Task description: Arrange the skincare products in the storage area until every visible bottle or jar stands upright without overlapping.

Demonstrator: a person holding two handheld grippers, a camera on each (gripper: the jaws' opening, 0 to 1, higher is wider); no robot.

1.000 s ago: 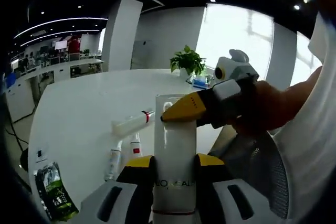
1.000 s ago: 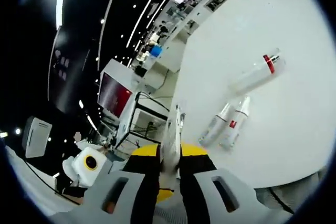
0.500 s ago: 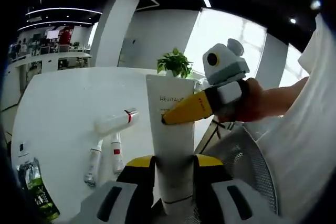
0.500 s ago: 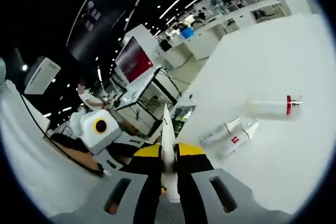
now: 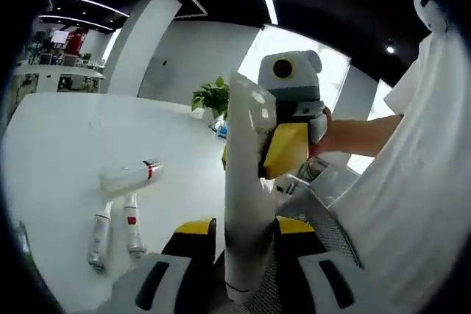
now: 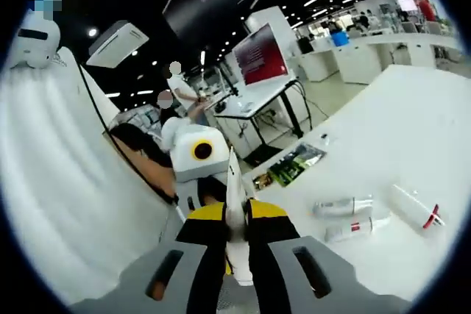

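White squeeze tube clenched by both left claw and right claw; three bottles lie on tabletop.

Right hand-held gripper pinches white tube edge-on.

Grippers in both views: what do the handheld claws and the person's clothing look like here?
The left claw has grey moulded bodies with dark slots and yellow-capped black jaws. The right claw is built the same way; seen from the left gripper view, its yellow wedge-shaped tips sit ahead of a black-and-grey housing. The person wears a white short-sleeved shirt.
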